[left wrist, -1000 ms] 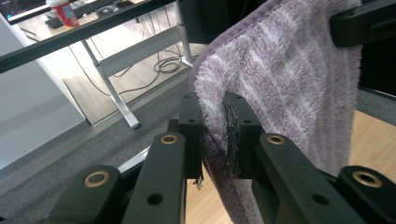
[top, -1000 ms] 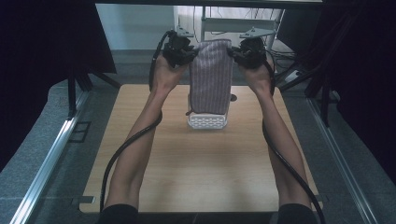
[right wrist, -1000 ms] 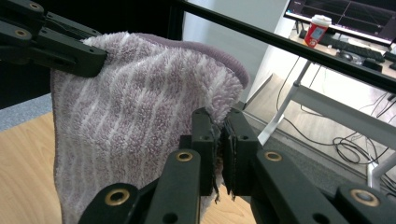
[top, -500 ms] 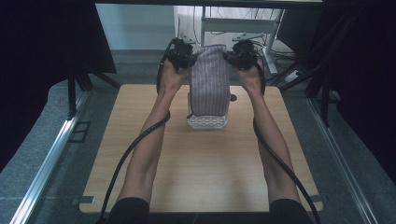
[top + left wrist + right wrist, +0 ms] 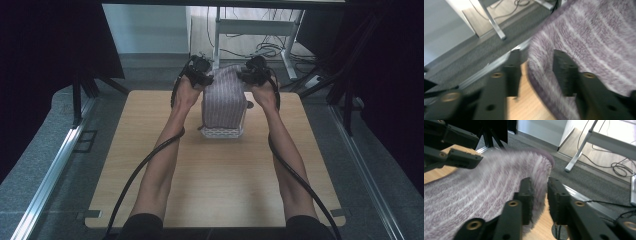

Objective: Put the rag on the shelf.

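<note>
A purple striped towel (image 5: 223, 97) drapes over a white basket (image 5: 222, 132) at the table's (image 5: 215, 180) 12 o'clock side. The left gripper (image 5: 536, 72), jaws parted, straddles its edge; the right gripper (image 5: 539, 197), jaws narrowly apart, pinches its corner. No legible writing.

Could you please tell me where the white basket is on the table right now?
In the high view, the white basket sits at the middle of the wooden table, towards its far half, between the person's forearms, with the purple striped towel draped over it.
</note>
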The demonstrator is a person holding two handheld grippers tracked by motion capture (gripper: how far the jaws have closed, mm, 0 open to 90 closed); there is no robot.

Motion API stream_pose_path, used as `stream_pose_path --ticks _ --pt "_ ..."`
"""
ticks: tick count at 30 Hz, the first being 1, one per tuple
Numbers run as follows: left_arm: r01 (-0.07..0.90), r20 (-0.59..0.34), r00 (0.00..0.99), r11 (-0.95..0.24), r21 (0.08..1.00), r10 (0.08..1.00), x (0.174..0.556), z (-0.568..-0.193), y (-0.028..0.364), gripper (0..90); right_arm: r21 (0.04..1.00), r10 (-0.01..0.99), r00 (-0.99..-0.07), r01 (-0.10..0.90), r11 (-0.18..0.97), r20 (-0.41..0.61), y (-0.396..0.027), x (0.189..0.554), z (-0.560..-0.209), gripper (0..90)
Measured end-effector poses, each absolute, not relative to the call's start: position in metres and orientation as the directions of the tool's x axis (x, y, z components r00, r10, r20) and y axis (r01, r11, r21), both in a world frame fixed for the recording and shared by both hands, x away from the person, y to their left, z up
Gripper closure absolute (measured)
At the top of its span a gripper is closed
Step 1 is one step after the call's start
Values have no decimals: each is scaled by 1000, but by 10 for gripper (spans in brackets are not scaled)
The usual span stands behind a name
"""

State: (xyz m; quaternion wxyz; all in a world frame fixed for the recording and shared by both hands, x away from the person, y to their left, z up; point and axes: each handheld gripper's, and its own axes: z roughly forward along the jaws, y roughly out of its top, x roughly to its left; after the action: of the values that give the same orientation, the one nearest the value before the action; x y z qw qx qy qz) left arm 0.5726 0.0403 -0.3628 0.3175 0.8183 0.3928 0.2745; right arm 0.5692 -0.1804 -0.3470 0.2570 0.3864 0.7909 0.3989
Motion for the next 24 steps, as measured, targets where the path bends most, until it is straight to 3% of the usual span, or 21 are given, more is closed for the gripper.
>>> stream_pose_path --ticks 5,11,17,24 --pt "474 136 538 -432 768 832 566 -364 47 372 826 816 -574 422 372 -74 -187 567 -354 622" --pt "452 73 569 -386 804 819 553 -361 54 301 818 801 -598 446 364 -30 -194 562 -363 510" --pt "420 83 604 -405 812 792 539 -360 59 221 817 786 -618 458 350 10 -199 553 -368 408" --pt "440 29 633 -390 809 774 530 -360 64 163 829 773 -634 450 333 34 -205 541 -367 325"
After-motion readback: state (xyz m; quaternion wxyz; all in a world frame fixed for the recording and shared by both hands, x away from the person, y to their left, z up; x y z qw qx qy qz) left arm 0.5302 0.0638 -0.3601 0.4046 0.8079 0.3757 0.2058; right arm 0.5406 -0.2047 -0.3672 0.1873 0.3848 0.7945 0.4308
